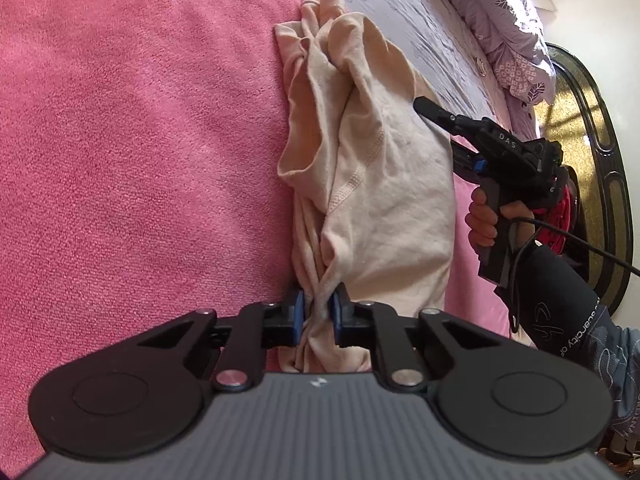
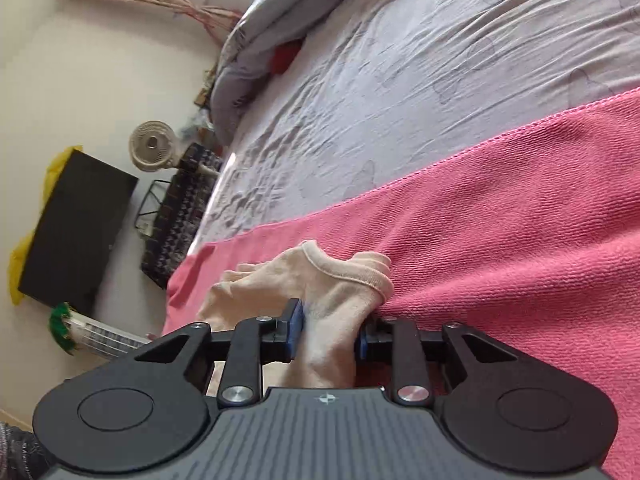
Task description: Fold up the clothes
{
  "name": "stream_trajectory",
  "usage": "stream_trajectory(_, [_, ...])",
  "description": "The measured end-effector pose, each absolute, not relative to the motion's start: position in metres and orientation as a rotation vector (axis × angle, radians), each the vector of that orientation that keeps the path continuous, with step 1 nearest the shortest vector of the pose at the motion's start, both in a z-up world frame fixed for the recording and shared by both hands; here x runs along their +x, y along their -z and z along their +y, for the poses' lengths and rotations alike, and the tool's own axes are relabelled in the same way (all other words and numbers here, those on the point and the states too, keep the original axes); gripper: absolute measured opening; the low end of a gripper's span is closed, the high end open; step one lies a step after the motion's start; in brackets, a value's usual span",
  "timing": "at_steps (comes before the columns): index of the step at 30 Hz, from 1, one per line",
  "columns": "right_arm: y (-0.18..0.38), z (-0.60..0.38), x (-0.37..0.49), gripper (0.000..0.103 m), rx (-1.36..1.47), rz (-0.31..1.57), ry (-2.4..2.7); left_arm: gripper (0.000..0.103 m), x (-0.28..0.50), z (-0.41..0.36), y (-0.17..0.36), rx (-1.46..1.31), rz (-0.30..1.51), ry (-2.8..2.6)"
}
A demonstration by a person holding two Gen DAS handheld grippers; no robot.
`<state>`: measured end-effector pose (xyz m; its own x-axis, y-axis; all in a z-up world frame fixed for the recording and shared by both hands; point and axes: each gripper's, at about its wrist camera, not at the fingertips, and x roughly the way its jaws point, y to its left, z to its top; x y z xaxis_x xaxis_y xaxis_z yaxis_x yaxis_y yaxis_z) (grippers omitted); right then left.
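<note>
A beige garment (image 1: 372,168) lies bunched in a long strip on the pink blanket (image 1: 140,140). My left gripper (image 1: 320,316) is shut on its twisted near end, blue pads pressing the cloth from both sides. At the strip's right side a hand (image 1: 484,220) holds the right gripper, one black finger (image 1: 434,111) lying over the cloth's edge. In the right wrist view the right gripper (image 2: 329,336) is shut on a hemmed fold of the same garment (image 2: 320,280), which fills the gap between the pads. The cloth under the jaws is hidden.
A wrinkled lilac sheet (image 2: 420,80) covers the bed beyond the pink blanket (image 2: 520,220). Patterned pillows (image 1: 508,20) and a dark headboard (image 1: 600,140) stand at the far right. Off the bed are a small fan (image 2: 152,150), a black box (image 2: 76,228) and a rolled duvet (image 2: 248,52).
</note>
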<state>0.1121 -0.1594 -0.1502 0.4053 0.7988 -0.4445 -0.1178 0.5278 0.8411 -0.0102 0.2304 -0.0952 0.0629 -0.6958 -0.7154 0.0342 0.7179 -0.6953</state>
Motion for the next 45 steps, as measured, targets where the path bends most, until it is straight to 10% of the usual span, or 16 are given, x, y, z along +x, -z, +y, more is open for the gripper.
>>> stream_trajectory(3, [0.148,-0.153,0.113,0.046,0.818,0.981,-0.692,0.015,-0.009,0.231,0.097,-0.630,1.418,0.584])
stream_trajectory(8, [0.145,-0.149,0.109,0.018,0.783,0.974,-0.677,0.012,-0.015,0.232,0.091,-0.620,1.388,0.600])
stream_trajectory(25, [0.161,-0.149,0.106,0.019,0.876,0.987,-0.592,0.024,0.000,0.213,0.098,-0.647,1.438,0.547])
stream_trajectory(45, [0.090,-0.135,0.092,0.010,0.753,0.925,-0.559,0.010,-0.010,0.214,0.055,-0.694,1.333,0.556])
